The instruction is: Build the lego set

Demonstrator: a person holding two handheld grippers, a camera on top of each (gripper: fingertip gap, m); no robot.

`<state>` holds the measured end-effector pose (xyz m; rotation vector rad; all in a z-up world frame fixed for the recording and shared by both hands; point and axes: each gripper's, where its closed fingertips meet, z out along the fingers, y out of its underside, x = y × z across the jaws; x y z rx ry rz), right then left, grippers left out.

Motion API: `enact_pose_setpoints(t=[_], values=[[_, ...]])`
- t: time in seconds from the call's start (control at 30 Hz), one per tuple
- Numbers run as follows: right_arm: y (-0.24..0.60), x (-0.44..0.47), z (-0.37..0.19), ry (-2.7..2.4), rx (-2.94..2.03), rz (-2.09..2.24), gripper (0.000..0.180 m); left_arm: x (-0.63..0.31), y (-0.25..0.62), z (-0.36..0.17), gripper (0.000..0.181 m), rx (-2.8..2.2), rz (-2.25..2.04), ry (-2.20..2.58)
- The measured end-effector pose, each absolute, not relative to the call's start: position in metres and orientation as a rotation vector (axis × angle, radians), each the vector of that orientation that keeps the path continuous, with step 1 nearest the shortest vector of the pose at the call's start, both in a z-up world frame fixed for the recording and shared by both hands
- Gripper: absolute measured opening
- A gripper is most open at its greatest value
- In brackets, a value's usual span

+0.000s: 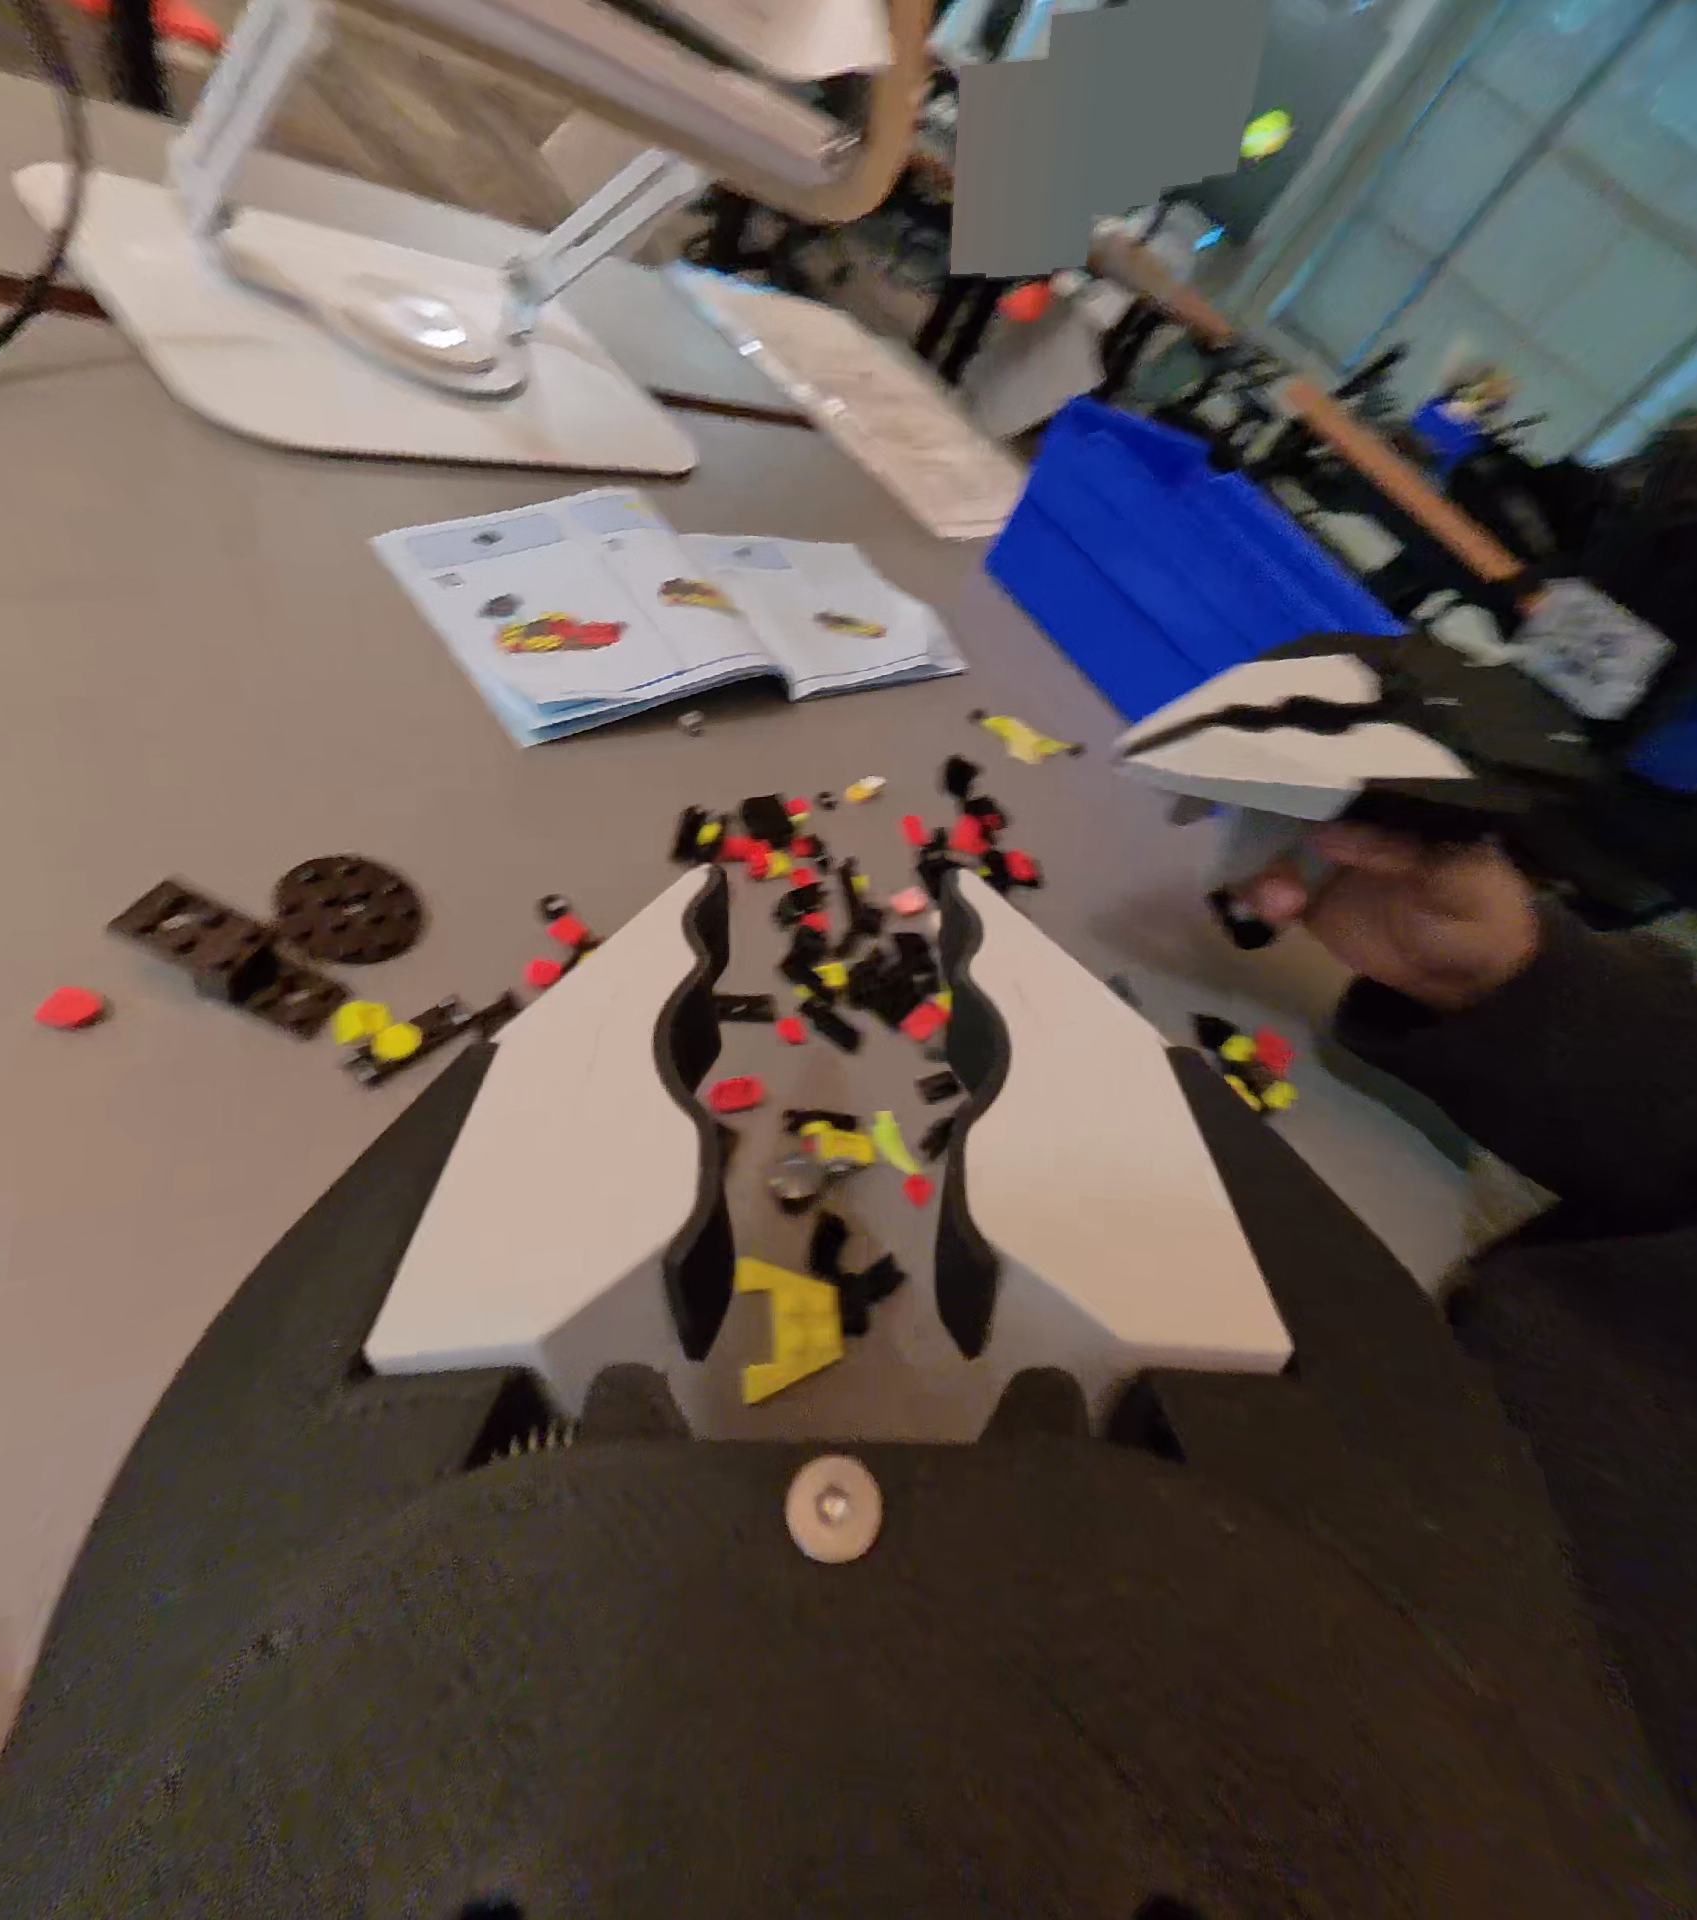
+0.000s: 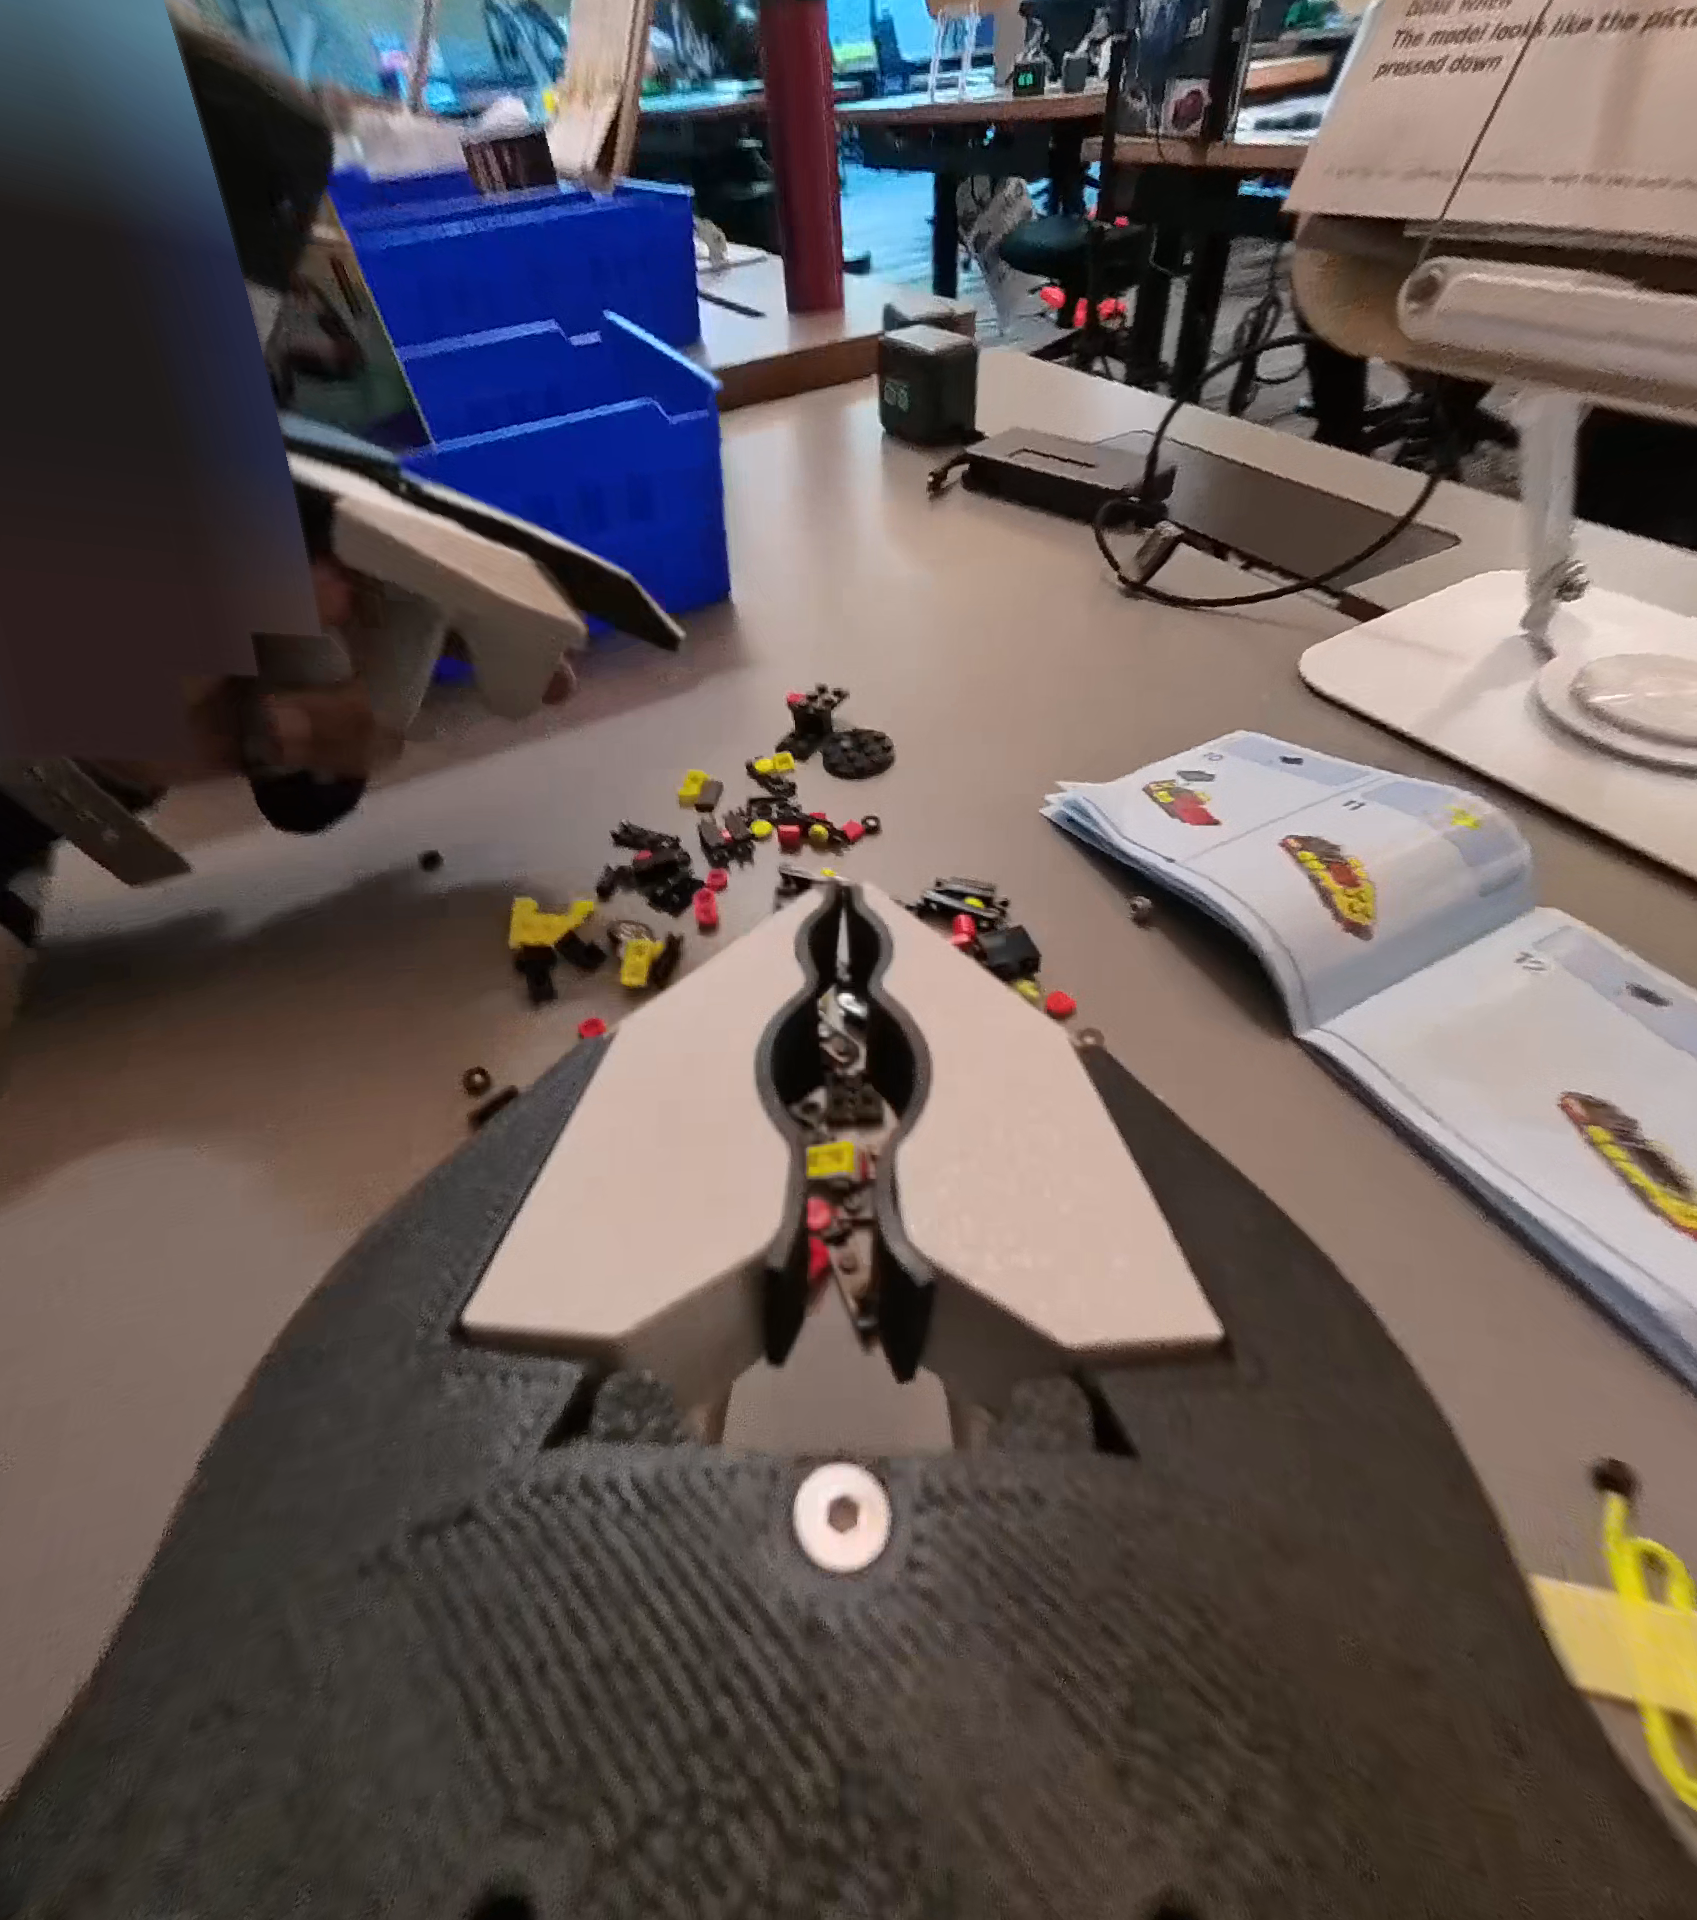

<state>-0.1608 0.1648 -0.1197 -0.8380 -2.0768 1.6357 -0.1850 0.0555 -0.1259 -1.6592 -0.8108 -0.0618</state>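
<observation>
Left gripper (image 1: pixel 828 914) fingers stood apart above the scattered bricks (image 1: pixel 844 966) on the surface (image 1: pixel 148 727). Right gripper (image 2: pixel 842 902) fingers were together, empty. Only the right wrist view showed a black cable (image 2: pixel 1239 582).

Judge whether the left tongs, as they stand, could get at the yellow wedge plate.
Probably yes. The left tongs are open, and the yellow wedge plate lies flat on the table between their fingers, with only small black pieces touching its edge.
</observation>
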Motion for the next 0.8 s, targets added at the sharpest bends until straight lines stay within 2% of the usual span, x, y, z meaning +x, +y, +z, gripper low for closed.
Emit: enact_pose_setpoints(t=[0.17, 0.23, 0.33, 0.5, 0.7, 0.8], values=[[0.156, -0.165, -0.119, -2.092, -0.869, 1.687, 0.001, -0.177, 0.048, -0.117, 0.058, -1.645, 0.01, -0.767], [0.155, -0.167, -0.119, -2.088, -0.833, 1.643, 0.0, -0.178, 0.043, -0.12, 0.071, -1.67, 0.055, -0.779], [0.151, -0.165, -0.119, -2.099, -0.817, 1.641, 0.0, -0.174, 0.043, -0.115, 0.07, -1.657, 0.048, -0.754], [0.159, -0.168, -0.112, -2.053, -0.856, 1.668, 0.0, -0.171, 0.048, -0.124, 0.057, -1.711, 0.019, -0.754], [0.216, -0.176, -0.082, -1.745, -1.034, 1.788, 0.0, -0.169, 0.069, -0.127, 0.043, -1.764, -0.002, -0.691], [0.221, -0.169, -0.091, -1.814, -0.977, 1.637, 0.0, -0.172, 0.084, -0.131, 0.016, -1.799, -0.017, -0.66]])
